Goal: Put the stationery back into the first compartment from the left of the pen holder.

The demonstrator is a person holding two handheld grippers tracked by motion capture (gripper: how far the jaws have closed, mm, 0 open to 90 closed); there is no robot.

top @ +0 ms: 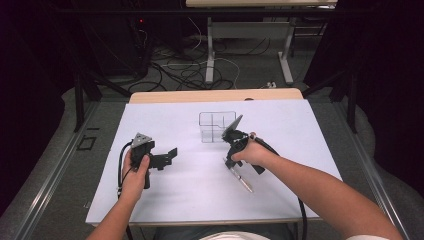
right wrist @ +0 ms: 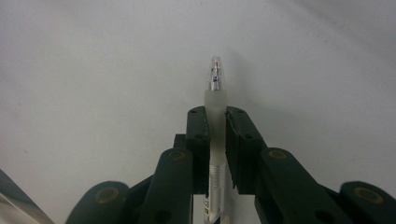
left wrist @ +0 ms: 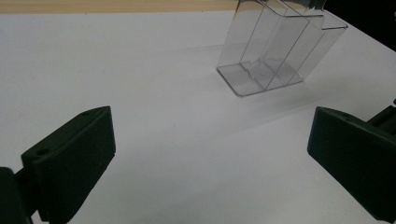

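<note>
A clear pen (right wrist: 215, 100) with a frosted grip is clamped lengthwise between the jaws of my right gripper (right wrist: 216, 116), its tip pointing away over the white table. In the high view the right gripper (top: 230, 161) is at mid-table, tilted down, and the pen (top: 243, 180) slants out toward the person. A clear plastic organizer (top: 217, 126) with several compartments stands just behind it. My left gripper (top: 169, 157) hovers to the left, open and empty. In the left gripper view the left gripper (left wrist: 212, 140) faces the organizer (left wrist: 280, 51) with its jaws wide apart.
White paper (top: 165, 195) covers the tabletop, and a wooden edge (top: 215, 95) shows at the far side. Table legs and loose cables (top: 190, 70) lie on the floor beyond. Dark frame posts stand on both sides.
</note>
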